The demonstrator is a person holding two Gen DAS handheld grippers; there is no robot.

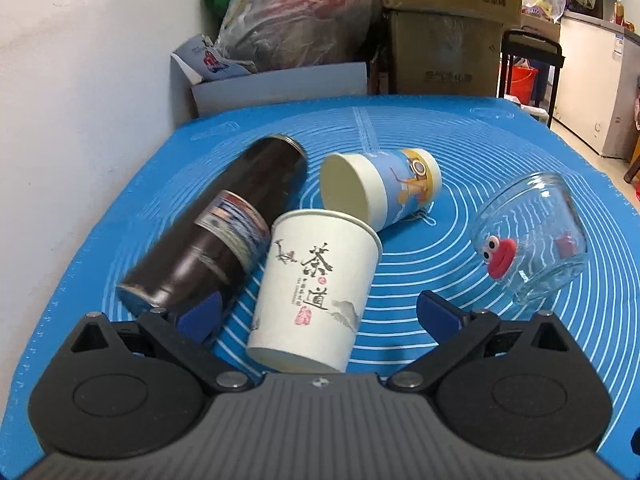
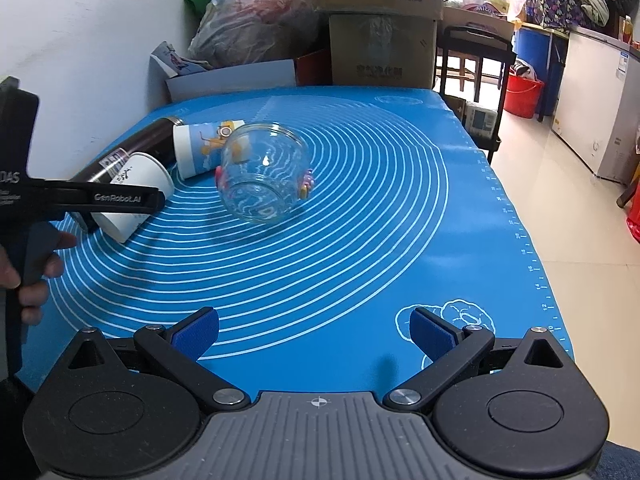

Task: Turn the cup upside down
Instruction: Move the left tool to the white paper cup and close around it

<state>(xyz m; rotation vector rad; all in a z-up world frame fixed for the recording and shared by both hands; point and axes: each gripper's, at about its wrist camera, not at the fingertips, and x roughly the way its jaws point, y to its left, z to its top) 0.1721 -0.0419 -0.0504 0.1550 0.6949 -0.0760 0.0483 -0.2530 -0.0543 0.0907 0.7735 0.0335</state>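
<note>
Left gripper (image 1: 318, 314): jaws spread wide, nothing clamped. White paper cup (image 1: 316, 294) with black calligraphy positioned between the blue fingertips (image 1: 200, 316), tilted, wider rim toward the camera, narrow base toward the far side; contact between pads and cup wall not discernible. Right gripper (image 2: 314, 334): jaws spread wide, holding nothing, poised over bare mat at the near edge, well apart from all containers.

Obstructions around the white paper cup:
- Dark cylindrical flask (image 1: 216, 228), lying on its side just left of the cup, apparently touching it; lower end close to the left fingertip.
- Blue-and-cream printed paper cup (image 1: 384, 188), lying on its side directly behind, base facing the camera, touching or nearly touching the white cup.
- Clear glass jar (image 1: 532, 236) with red cartoon face decoration, tipped on its side, to the right, apart from the cup.

Surface: blue silicone mat (image 2: 360, 220) printed with pale concentric rings and ruler markings along the edge, covering a table set against a white wall (image 1: 80, 80).

Room: stacked cardboard boxes (image 1: 448, 16) and a filled plastic bag (image 1: 300, 20) behind the table; red bucket (image 2: 524, 96) and white chest freezer (image 2: 596, 92) to the right; pale tiled floor.

Count: paper cups 2; flask 1; glass jar 1; grippers 2.
</note>
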